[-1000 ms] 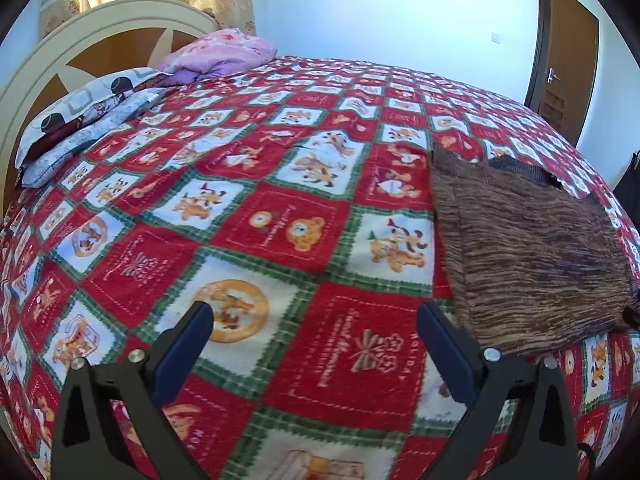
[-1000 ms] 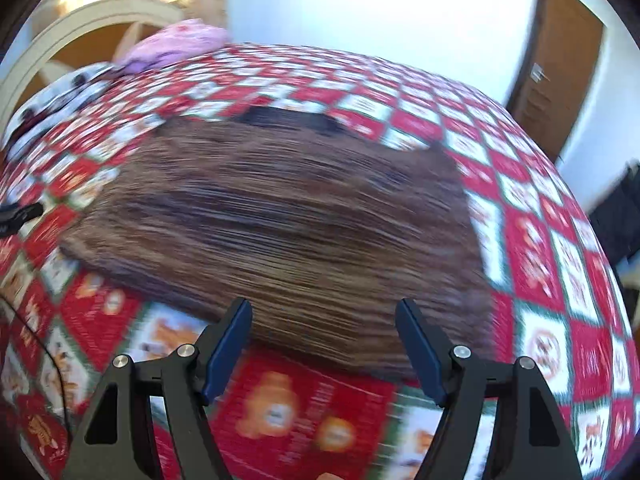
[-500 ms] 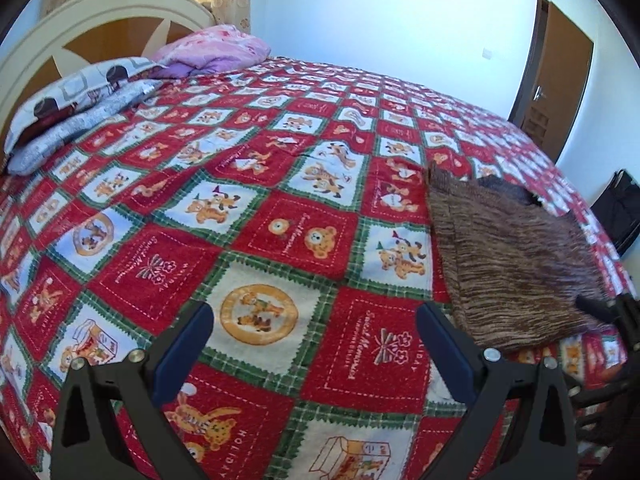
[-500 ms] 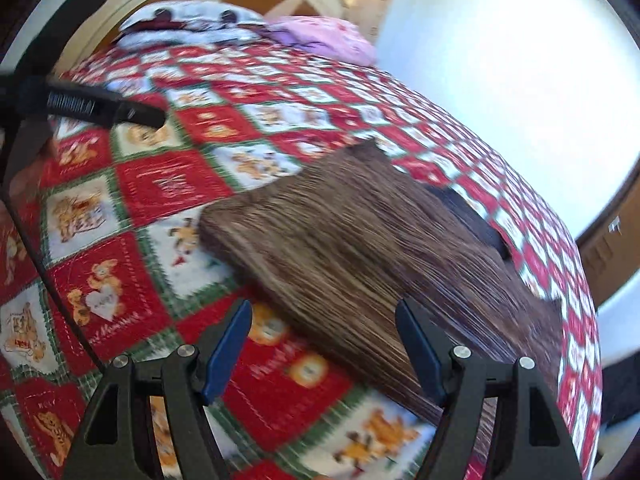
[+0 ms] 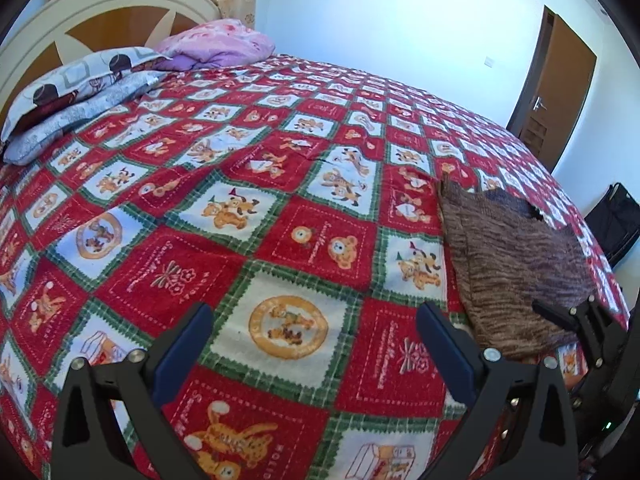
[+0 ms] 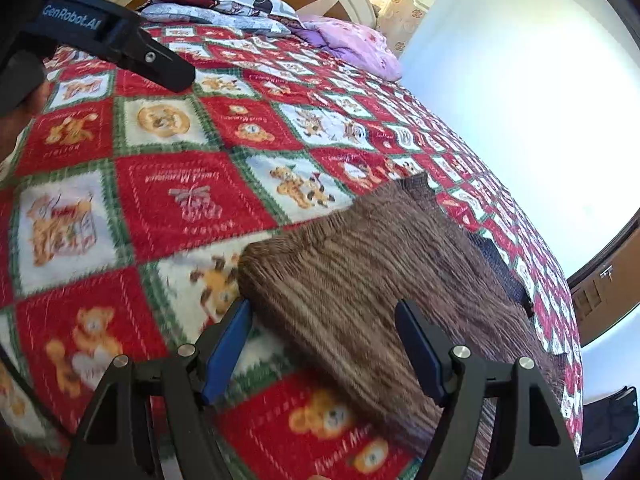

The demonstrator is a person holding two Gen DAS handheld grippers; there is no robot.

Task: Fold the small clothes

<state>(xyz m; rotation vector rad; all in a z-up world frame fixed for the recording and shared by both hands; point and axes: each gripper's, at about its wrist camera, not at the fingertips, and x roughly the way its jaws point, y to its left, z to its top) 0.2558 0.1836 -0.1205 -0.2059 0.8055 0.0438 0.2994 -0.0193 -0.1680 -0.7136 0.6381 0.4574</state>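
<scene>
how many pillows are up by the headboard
2, stacked at the headboard: a patterned grey-white pillow on top, a grey pillow under it. The pink bundle beside them looks like a folded quilt; more could be hidden.

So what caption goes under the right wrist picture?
Open right gripper nears the brown garment's corner on the red quilt.

Support: a bed (image 5: 280,184) that fills most of both views
Cover: a red, white and green checked blanket (image 5: 192,272) with cartoon bears and dogs, spread flat over the whole top
Upper left, left wrist view: a grey patterned pillow (image 5: 76,84) at the headboard (image 5: 80,20), a pink folded quilt (image 5: 220,44) just beside it
Right of frame: a brown striped knitted garment (image 5: 516,272) lying flat on the blanket near the bed's edge; a dark part (image 5: 508,200) at its far end
</scene>
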